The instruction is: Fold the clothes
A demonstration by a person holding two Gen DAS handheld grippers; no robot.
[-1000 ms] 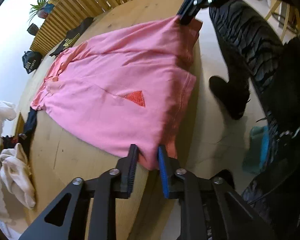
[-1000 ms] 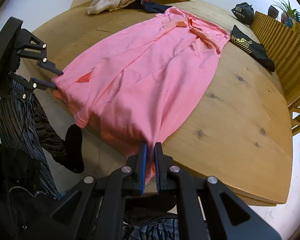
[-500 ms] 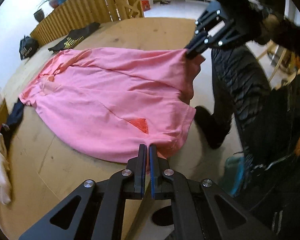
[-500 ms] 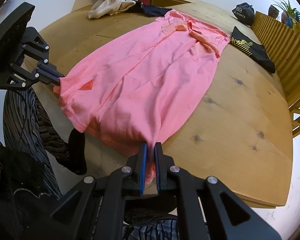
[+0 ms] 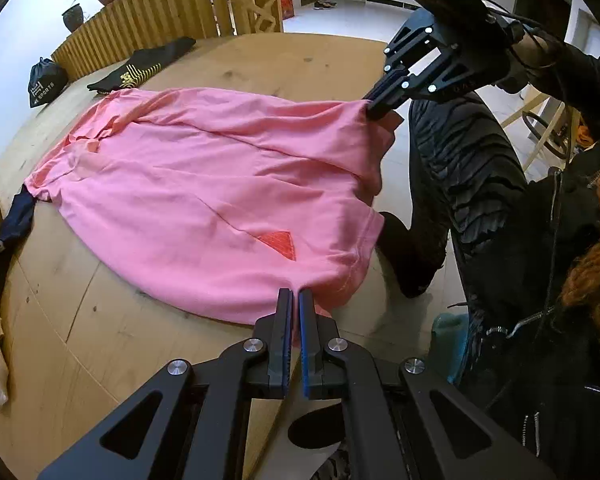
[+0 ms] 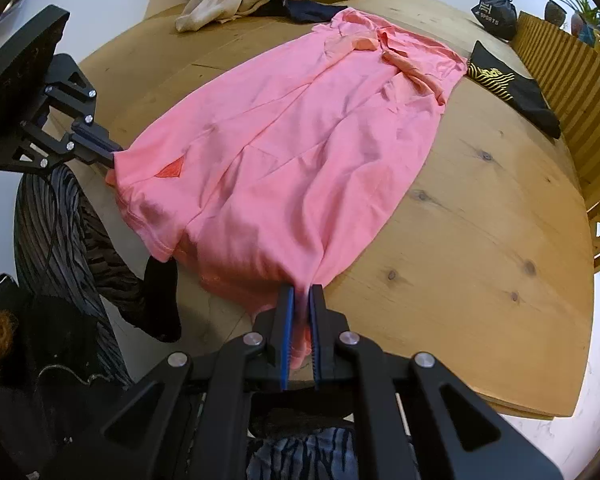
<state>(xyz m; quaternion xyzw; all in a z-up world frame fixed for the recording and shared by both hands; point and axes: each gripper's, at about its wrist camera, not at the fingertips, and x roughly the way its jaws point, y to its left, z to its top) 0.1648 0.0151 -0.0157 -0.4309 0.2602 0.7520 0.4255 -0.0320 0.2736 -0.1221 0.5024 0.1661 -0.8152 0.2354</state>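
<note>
Left gripper fingers clamped on hem of pink shirt; right gripper fingers clamped likewise. Spread flat over wooden surface, hem overhanging.

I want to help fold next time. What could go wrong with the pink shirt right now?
The pink shirt hangs partly off the table edge, so it may slide to the floor if a grip slips. The left gripper and right gripper each pinch only a thin bit of hem, which could pull free. Its far end lies close to the black garment and might drag it.
</note>
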